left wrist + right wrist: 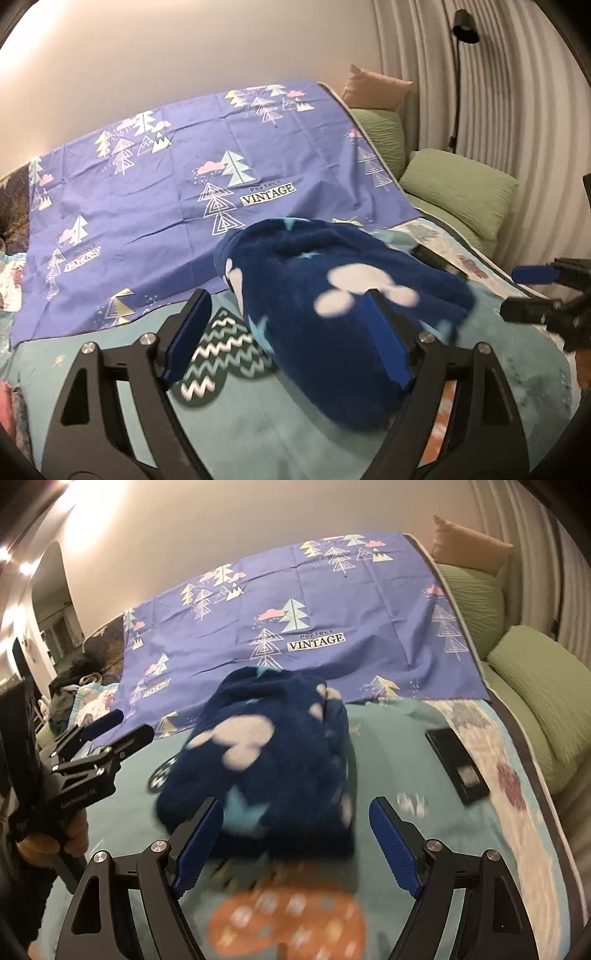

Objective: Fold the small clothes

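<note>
2 tools spread wide, blue fleece garment bunched on teal bedspread

left gripper: black frame | blue ribbed pads | silver screws | right gripper: identical

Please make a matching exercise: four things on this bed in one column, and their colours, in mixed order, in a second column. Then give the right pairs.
Things:
1. fleece garment
2. spread sheet with trees
3. pillow
4. flat box

Colours:
A. green
B. black
C. dark blue with white shapes
D. purple-blue

Pairs: 1-C, 2-D, 3-A, 4-B
</note>
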{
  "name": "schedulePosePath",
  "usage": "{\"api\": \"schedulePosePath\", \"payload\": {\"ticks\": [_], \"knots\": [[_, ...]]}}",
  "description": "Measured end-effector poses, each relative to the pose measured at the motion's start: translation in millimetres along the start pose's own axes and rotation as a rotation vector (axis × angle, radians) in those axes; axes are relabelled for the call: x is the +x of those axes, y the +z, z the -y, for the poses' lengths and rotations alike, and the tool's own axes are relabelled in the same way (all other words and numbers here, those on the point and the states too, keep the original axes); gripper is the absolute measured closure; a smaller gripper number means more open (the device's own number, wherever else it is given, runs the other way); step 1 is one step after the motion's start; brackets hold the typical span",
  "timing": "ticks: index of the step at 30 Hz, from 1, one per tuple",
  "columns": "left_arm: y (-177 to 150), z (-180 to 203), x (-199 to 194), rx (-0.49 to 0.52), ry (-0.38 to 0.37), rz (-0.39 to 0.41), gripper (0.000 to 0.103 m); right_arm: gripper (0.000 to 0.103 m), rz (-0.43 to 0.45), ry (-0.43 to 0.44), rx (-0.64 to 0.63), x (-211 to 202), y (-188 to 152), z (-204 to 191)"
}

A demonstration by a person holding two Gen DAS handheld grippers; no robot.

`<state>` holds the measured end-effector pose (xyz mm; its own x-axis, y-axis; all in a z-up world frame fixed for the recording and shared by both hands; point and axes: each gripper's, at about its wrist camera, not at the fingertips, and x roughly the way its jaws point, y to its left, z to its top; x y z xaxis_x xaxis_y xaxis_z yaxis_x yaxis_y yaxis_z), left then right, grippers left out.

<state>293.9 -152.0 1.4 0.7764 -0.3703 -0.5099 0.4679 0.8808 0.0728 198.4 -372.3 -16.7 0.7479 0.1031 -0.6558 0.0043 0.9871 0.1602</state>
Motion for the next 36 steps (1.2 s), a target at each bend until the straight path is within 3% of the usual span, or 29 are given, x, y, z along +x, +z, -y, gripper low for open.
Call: {"api": "schedulePosePath", "payload": {"ticks": [8,20,26,36], "knots": [[-18.0,20.4,-107.2,0.02,0.038,0.063,0.007,0.02,0.145,-0.215,0.009,-94.1,-55.2,-46.7],[-72.7,22.5,-243.3,-0.085,0.093,0.073,0.004,0.014,0.266,-0.247,0.04,-196.9,-129.4,-113.1],[-98.7,26.3,-281.5,-0.076,0.133,0.081,0.004,0.014,0.268,-0.221,0.048,-224.4,-154.4,-133.7],[-125.8,34.8,-319.7,-0.071,0.122,0.074,0.004,0.014,0.256,-0.195,0.025,-245.9,-182.4,-162.8]]}}
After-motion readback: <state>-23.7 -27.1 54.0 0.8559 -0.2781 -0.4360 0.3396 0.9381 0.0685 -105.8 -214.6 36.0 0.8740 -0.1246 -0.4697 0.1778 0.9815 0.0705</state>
